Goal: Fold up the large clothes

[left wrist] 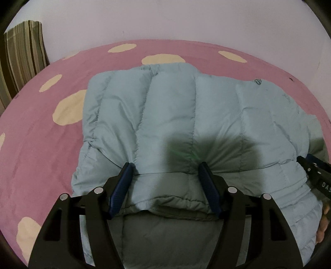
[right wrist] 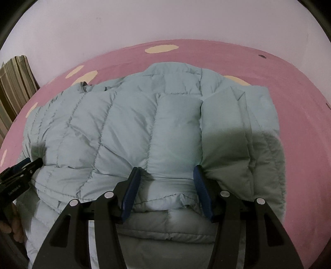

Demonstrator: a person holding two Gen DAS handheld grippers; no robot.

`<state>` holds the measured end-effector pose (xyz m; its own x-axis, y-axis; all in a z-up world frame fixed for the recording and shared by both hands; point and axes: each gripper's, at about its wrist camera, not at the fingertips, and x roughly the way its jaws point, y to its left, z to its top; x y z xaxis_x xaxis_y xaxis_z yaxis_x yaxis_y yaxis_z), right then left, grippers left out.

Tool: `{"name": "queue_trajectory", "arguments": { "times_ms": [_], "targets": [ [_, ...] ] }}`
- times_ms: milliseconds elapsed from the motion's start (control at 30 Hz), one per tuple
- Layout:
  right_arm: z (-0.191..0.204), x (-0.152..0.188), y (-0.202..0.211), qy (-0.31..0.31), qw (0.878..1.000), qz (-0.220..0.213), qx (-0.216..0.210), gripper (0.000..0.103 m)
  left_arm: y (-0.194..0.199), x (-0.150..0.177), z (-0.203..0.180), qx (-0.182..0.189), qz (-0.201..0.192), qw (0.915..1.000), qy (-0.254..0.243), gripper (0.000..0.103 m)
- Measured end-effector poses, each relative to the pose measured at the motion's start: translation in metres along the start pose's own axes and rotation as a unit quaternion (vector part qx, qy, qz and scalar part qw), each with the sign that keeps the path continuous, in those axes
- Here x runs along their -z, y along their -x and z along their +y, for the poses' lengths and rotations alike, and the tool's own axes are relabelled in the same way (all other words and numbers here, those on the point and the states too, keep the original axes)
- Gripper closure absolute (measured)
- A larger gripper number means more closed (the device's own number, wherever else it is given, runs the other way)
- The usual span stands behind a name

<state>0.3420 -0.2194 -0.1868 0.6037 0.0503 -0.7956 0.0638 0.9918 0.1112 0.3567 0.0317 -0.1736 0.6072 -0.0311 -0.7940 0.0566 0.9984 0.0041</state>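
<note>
The left gripper [left wrist: 166,171] had its blue-padded fingers [left wrist: 122,186] spread wide, with a thick fold of the pale blue puffer jacket [left wrist: 169,111] bulging up between them; the pads pressed into the padding on either side, but the jaws stood far apart, so this was a loose straddle, not a pinch. The right gripper [right wrist: 166,175] stood the same way, its blue fingers [right wrist: 199,188] splayed around a folded edge of the same jacket [right wrist: 128,124], fabric creasing where each pad dug in.

From the left wrist view the jacket ran forward and away from the claw, its quilted panels lying flat, with the near hem doubled over just under the fingers (a darker grey layer showed beneath it). The right gripper [left wrist: 316,175] appeared at the far right edge of that view, touching the jacket's side. From the right wrist view the left gripper [right wrist: 18,175] sat at the left edge, its tip against the jacket.

The garment lay on a pink bedsheet [left wrist: 41,144] with cream blotches, which surrounded it on the left, right and far sides. A striped cushion [left wrist: 22,60] leaned against the pale wall [left wrist: 165,18] at the far left.
</note>
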Motion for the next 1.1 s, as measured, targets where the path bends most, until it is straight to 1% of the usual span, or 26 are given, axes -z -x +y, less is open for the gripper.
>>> {"name": "queue_trajectory", "arguments": {
  "times_ms": [67, 133, 200, 267, 333, 433, 500, 600, 667, 800, 900, 967, 1100],
  "targets": [
    [0.000, -0.003, 0.010, -0.008, 1.000, -0.007, -0.002, 0.049, 0.011, -0.004, 0.000, 0.001, -0.003, 1.0000, 0.003, 0.037],
    [0.000, -0.009, 0.020, -0.019, 0.999, -0.020, -0.016, 0.049, 0.024, -0.010, 0.001, 0.021, -0.015, 0.9995, 0.017, 0.037],
    [0.000, -0.020, 0.023, -0.025, 0.999, -0.031, -0.022, 0.049, 0.031, -0.020, -0.003, 0.031, -0.030, 0.9989, 0.020, 0.037],
    [0.002, -0.035, 0.018, -0.027, 0.999, -0.037, -0.025, 0.049, 0.029, -0.032, -0.011, 0.032, -0.036, 0.9988, 0.011, 0.037],
    [0.007, -0.048, 0.007, -0.023, 0.999, -0.041, -0.019, 0.049, 0.022, -0.044, -0.019, 0.031, -0.041, 0.9986, 0.009, 0.036],
    [0.012, -0.060, -0.015, -0.016, 0.999, -0.030, -0.009, 0.049, 0.003, -0.053, -0.026, 0.025, -0.029, 0.9992, 0.014, 0.036],
    [0.012, -0.060, -0.028, -0.009, 1.000, -0.018, 0.001, 0.049, -0.009, -0.054, -0.029, 0.017, -0.018, 0.9996, 0.013, 0.036],
    [0.012, -0.053, -0.045, 0.001, 1.000, 0.002, 0.008, 0.047, -0.027, -0.047, -0.037, -0.001, -0.008, 0.9999, -0.013, 0.035],
    [0.014, -0.049, -0.052, 0.012, 1.000, 0.002, 0.016, 0.047, -0.033, -0.043, -0.039, -0.007, -0.007, 0.9997, -0.022, 0.034],
    [0.017, -0.047, -0.054, 0.018, 1.000, -0.004, 0.023, 0.046, -0.039, -0.041, -0.038, -0.009, -0.007, 0.9997, -0.023, 0.033],
    [0.018, -0.046, -0.046, 0.015, 1.000, -0.012, 0.019, 0.046, -0.032, -0.044, -0.037, -0.011, -0.011, 0.9996, -0.023, 0.033],
    [0.015, -0.048, -0.034, 0.006, 1.000, -0.019, 0.008, 0.046, -0.024, -0.044, -0.034, -0.008, -0.011, 0.9998, -0.016, 0.033],
    [0.005, -0.037, -0.002, -0.015, 0.999, -0.030, -0.008, 0.045, -0.004, -0.038, -0.026, -0.003, -0.006, 1.0000, 0.002, 0.033]
  ]
}}
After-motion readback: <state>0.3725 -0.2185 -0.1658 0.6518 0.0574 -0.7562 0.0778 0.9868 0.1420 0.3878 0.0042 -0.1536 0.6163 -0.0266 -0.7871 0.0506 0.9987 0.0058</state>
